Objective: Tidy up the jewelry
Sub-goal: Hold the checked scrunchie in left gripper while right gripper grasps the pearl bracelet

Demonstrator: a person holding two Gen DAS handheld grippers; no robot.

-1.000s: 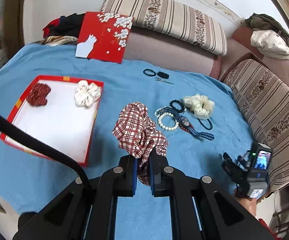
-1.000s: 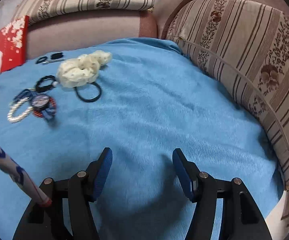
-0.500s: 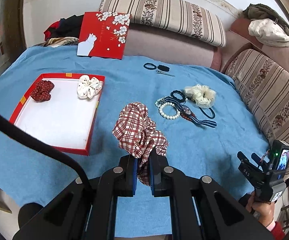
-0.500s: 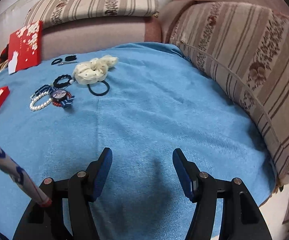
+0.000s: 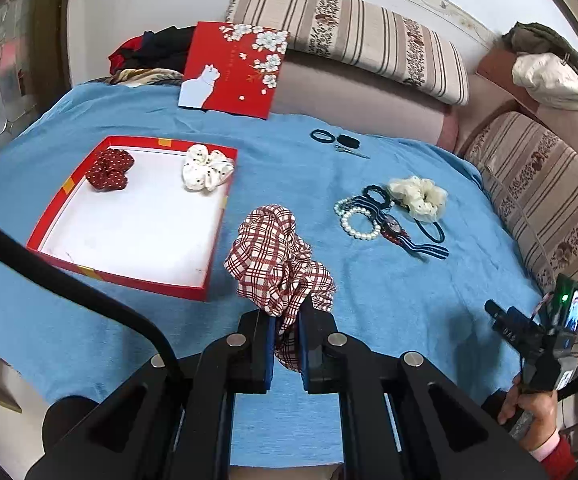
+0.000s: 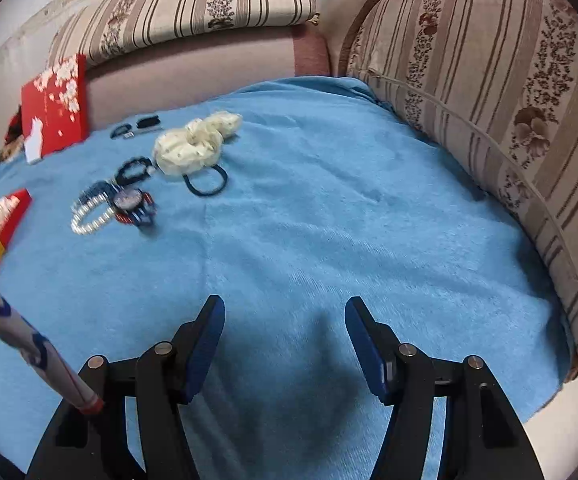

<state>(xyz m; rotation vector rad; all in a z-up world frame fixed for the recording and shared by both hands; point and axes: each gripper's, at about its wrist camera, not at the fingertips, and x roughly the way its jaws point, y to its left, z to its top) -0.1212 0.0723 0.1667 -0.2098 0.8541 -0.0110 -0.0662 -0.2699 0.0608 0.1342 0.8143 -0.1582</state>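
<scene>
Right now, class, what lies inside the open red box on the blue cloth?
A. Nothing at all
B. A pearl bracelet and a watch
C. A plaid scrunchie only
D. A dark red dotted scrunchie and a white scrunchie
D: in the left wrist view the red box holds a dark red dotted scrunchie and a white scrunchie, while the pearl bracelet lies outside on the cloth.
</scene>
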